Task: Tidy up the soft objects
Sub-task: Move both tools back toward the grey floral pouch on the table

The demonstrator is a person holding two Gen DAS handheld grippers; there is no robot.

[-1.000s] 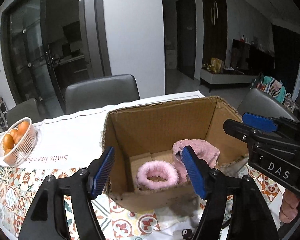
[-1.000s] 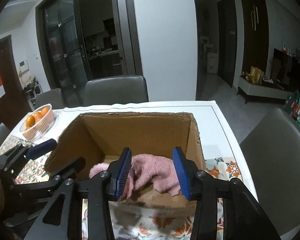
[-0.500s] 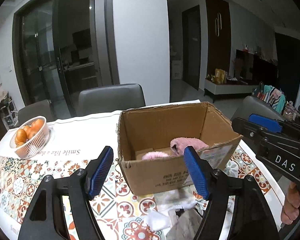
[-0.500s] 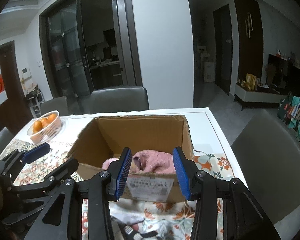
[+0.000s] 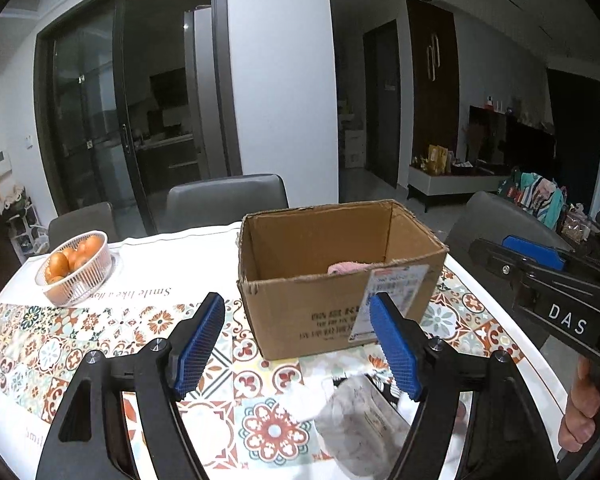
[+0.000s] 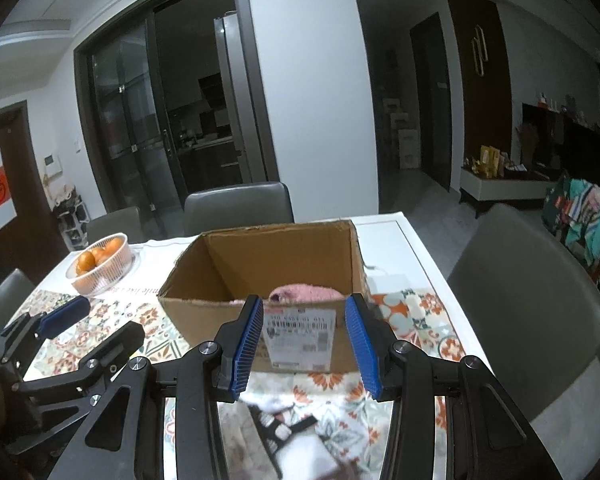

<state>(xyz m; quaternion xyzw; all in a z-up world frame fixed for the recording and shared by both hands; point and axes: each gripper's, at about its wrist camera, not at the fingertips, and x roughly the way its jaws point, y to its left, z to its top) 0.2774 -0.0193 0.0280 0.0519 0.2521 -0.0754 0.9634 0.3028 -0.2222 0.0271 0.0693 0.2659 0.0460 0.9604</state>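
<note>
An open cardboard box (image 5: 320, 240) (image 6: 280, 252) stands on the patterned tablecloth, and the top of a pink soft cloth (image 5: 346, 267) (image 6: 304, 292) shows over its front wall. In front of the box a pale crumpled cloth (image 5: 360, 420) and a white sock (image 5: 308, 396) lie on the table. A black-and-white soft item (image 6: 276, 428) lies below my right gripper. My left gripper (image 5: 296, 304) stands open and empty, short of the box. My right gripper (image 6: 303, 308) is also open with nothing between its pads, and it shows at the right of the left wrist view.
A white basket of oranges (image 5: 76, 268) (image 6: 100, 260) sits at the far left of the table. Grey chairs stand behind the table (image 5: 226, 200) and at its right side (image 6: 528, 300). A person's hand (image 5: 580, 420) holds the right gripper's handle.
Both grippers have drawn back from over the box and risen a little. The box looks farther away, and the loose soft items in front of it have come into view.
</note>
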